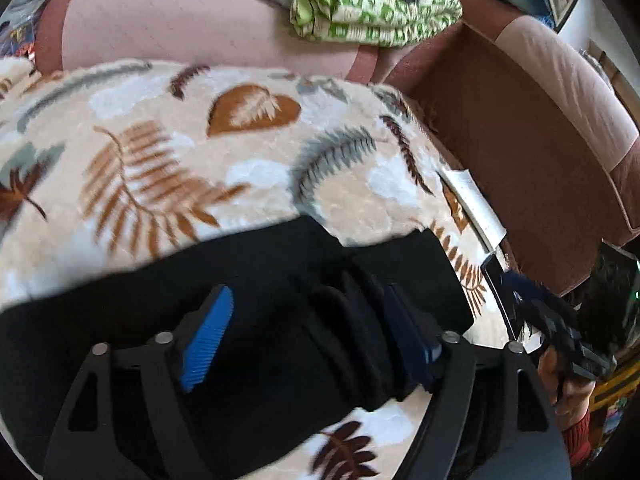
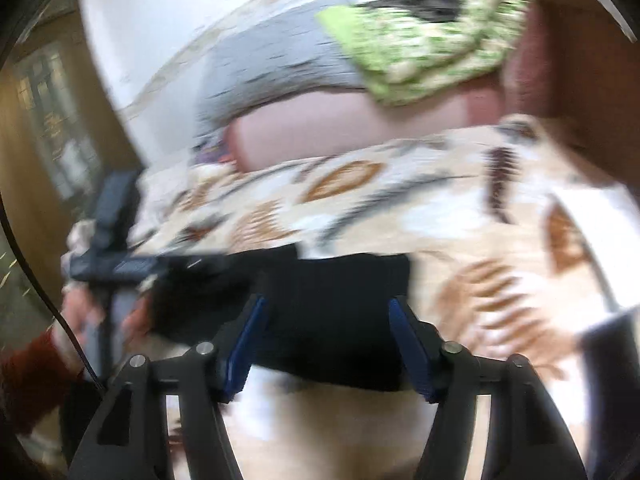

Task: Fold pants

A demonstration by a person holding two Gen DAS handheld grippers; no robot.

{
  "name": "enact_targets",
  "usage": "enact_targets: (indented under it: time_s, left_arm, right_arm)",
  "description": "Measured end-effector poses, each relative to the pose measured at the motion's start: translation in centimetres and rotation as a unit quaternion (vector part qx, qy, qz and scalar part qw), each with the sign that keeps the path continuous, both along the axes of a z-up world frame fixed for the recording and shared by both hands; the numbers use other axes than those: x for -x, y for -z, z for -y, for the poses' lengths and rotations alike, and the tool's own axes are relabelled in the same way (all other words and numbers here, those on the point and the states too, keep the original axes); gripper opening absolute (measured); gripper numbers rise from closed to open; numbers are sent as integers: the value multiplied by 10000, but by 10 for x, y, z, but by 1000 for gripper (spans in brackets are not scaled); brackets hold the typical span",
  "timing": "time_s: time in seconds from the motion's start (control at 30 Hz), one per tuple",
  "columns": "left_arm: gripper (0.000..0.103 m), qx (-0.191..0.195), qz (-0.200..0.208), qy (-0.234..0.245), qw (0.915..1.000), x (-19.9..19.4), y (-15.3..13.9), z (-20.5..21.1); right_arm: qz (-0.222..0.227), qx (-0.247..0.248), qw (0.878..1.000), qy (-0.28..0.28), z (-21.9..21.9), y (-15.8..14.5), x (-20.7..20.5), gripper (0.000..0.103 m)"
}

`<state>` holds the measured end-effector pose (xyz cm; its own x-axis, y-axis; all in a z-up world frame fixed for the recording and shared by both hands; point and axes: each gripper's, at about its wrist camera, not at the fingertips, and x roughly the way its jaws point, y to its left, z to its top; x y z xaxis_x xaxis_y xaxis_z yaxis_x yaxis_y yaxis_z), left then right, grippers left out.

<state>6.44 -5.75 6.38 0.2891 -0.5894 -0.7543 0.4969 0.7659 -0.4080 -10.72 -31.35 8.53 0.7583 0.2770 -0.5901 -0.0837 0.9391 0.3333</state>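
Black pants (image 1: pixel 256 280) lie folded on a leaf-patterned blanket (image 1: pixel 160 152). My left gripper (image 1: pixel 308 300) hangs just above them, open, its blue pads (image 1: pixel 208 336) wide apart with bunched folds of the cloth below and between them. In the blurred right wrist view, the pants (image 2: pixel 340 280) show as a dark block. My right gripper (image 2: pixel 328 312) is open over their near end, and neither pad presses on the cloth. The other gripper (image 2: pixel 116 248), held by a hand (image 2: pixel 76 312), is at the pants' left end.
A pink sofa back (image 1: pixel 180 24) rises behind the blanket. On it lie a green patterned cloth (image 1: pixel 372 4) and a grey quilt (image 2: pixel 272 56). A brown sofa seat (image 1: pixel 500 128) lies to the right, and a white strip (image 1: pixel 476 204) runs along the blanket's right edge.
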Motion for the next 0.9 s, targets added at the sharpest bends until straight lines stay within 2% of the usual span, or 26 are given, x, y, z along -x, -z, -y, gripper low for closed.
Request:
enact_targets:
  time_s: [0.03, 0.07, 0.1, 0.2, 0.23, 0.3, 0.43, 0.5, 0.57, 0.63, 0.67, 0.73, 0.9]
  left_arm:
    - [78, -48, -68, -11, 10000, 2, 5, 6]
    - [78, -109, -145, -26, 9998, 5, 10, 12]
    - [78, -171, -234, -41, 9996, 7, 15, 19]
    - [77, -160, -398, -166, 9989, 10, 25, 38]
    - [73, -252, -344, -133, 9990, 10, 25, 48]
    - [12, -409, -303, 122, 9986, 11, 19, 62]
    - [12, -409, -65, 167, 9990, 6, -1, 63]
    - [12, -572, 138, 130, 9982, 4, -5, 56]
    - [14, -841, 31, 152, 9963, 1, 6, 52]
    - [17, -905, -225, 143, 9955, 5, 23, 44]
    - [20, -887, -202, 116, 9958, 8, 24, 42]
    - [25, -979, -49, 93, 9951, 18, 17, 35]
    - [26, -1069, 577, -375, 9919, 28, -13, 18]
  right_arm:
    - [-87, 28, 9999, 113, 5, 3, -4, 51]
    - [-151, 36, 9998, 146, 8, 8, -6, 40]
    - [-168, 36, 9998, 117, 6, 12, -10, 35]
    - [-196, 147, 9997, 22, -5, 21, -15, 34]
    - [-249, 216, 9995, 12, -7, 25, -21, 34]
    - [-347, 245, 9991, 62, -10, 30, -30, 34]
    - [-276, 23, 9996, 110, -9, 27, -38, 35]
    - [-315, 29, 9995, 78, -11, 32, -44, 37]
    - [-471, 125, 9988, 13, -16, 45, -52, 34]
    - [-625, 291, 9976, 9, -21, 56, -58, 34]
    - [-617, 366, 9974, -5, -23, 58, -58, 34]
    - [-594, 461, 9972, -35, -24, 55, -56, 34]
    - [-537, 599, 9967, 83, -21, 38, -52, 37]
